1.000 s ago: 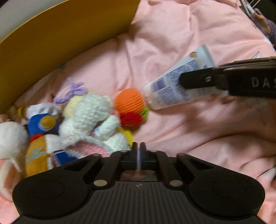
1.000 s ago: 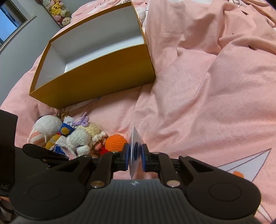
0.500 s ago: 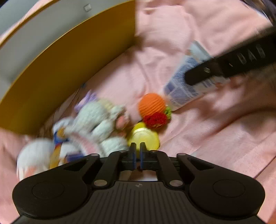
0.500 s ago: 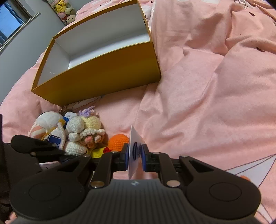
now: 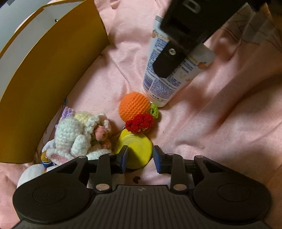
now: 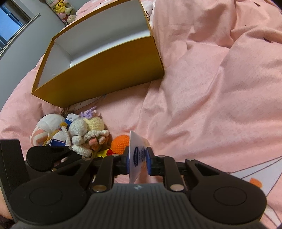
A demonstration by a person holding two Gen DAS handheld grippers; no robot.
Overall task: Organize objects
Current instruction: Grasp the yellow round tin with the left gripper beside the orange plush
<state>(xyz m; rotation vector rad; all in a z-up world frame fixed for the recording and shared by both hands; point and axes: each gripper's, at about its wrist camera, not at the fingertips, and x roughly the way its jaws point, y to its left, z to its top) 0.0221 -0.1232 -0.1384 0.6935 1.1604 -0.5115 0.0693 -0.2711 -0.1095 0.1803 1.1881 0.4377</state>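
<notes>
My left gripper (image 5: pixel 140 159) is open, its jaws on either side of a yellow round jar (image 5: pixel 134 151) lying on the pink bedding. An orange crochet ball (image 5: pixel 134 106) with a red flower (image 5: pixel 140 124) lies just beyond it. My right gripper (image 6: pixel 137 161) is shut on a white and blue tube (image 6: pixel 136 156), also in the left wrist view (image 5: pixel 159 79), with its cap end down by the orange ball (image 6: pixel 120 141). A pile of crochet plush toys (image 5: pixel 79 135) lies to the left, also in the right wrist view (image 6: pixel 79 130).
An open yellow box (image 6: pixel 98 70) with a white inside stands on the bed behind the toys, also in the left wrist view (image 5: pixel 44 75). Rumpled pink bedding (image 6: pixel 211 88) spreads to the right. Plush toys (image 6: pixel 61 8) sit far back by a window.
My left gripper has opened and come down around the yellow jar. My right gripper has swung the tube from lying flat to nearly upright above the orange ball.
</notes>
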